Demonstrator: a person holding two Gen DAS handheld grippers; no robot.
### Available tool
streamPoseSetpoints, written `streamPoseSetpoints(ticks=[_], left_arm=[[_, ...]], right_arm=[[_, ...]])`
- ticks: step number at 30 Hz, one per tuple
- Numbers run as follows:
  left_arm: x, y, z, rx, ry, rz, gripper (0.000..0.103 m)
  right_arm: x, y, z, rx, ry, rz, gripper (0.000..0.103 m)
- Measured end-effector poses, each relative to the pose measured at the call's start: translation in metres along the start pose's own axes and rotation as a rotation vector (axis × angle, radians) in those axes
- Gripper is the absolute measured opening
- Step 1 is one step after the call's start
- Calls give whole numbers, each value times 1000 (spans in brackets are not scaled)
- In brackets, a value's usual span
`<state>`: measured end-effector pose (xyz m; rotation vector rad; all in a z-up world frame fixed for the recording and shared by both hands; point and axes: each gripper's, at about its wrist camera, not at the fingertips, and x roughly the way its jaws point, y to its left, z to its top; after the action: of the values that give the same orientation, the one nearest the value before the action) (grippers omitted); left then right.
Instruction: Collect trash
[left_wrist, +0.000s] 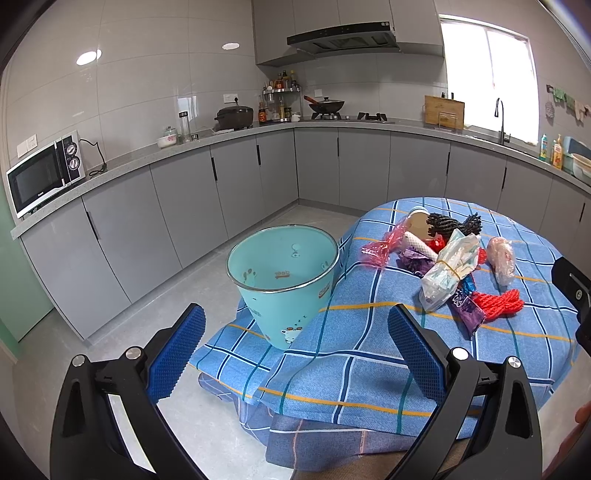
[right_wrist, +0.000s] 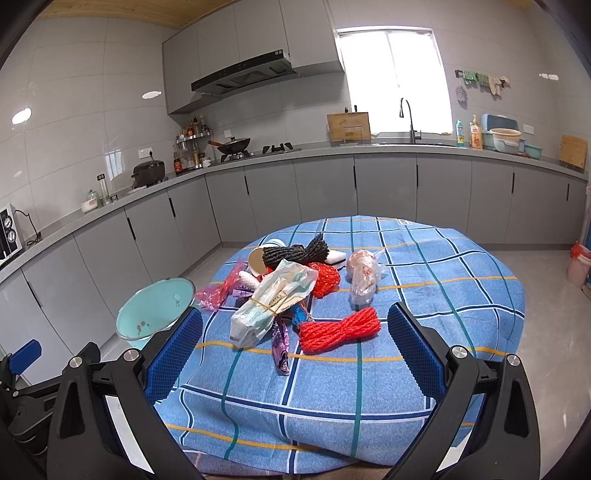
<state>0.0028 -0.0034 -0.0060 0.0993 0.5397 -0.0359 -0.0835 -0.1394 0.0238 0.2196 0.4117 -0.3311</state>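
Observation:
A pile of trash lies on a round table with a blue checked cloth (right_wrist: 443, 280): a red rope bundle (right_wrist: 340, 328), a clear bag bound with a rubber band (right_wrist: 273, 302), a purple wrapper (right_wrist: 280, 343), a black rope bundle (right_wrist: 295, 253), a pink film (right_wrist: 218, 291), a wrapped pinkish lump (right_wrist: 364, 275). A teal bin (left_wrist: 282, 275) stands beside the table's left edge and also shows in the right wrist view (right_wrist: 155, 306). My left gripper (left_wrist: 297, 354) is open and empty, near the bin. My right gripper (right_wrist: 295, 354) is open and empty, just short of the red rope.
Grey kitchen cabinets and countertop run around the room, with a microwave (left_wrist: 44, 173) at left, a stove and wok (left_wrist: 327, 107), and a sink tap (right_wrist: 408, 118). A pink bin (right_wrist: 580, 266) stands on the floor at far right. The right gripper's tip shows in the left wrist view (left_wrist: 576, 291).

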Motion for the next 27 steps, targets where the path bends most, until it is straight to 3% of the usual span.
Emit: streamPoseSetpoints(ticks=[27], left_arm=[[10, -8, -7, -2, 30, -10, 97]], right_arm=[[6, -5, -3, 21, 26, -7, 99]])
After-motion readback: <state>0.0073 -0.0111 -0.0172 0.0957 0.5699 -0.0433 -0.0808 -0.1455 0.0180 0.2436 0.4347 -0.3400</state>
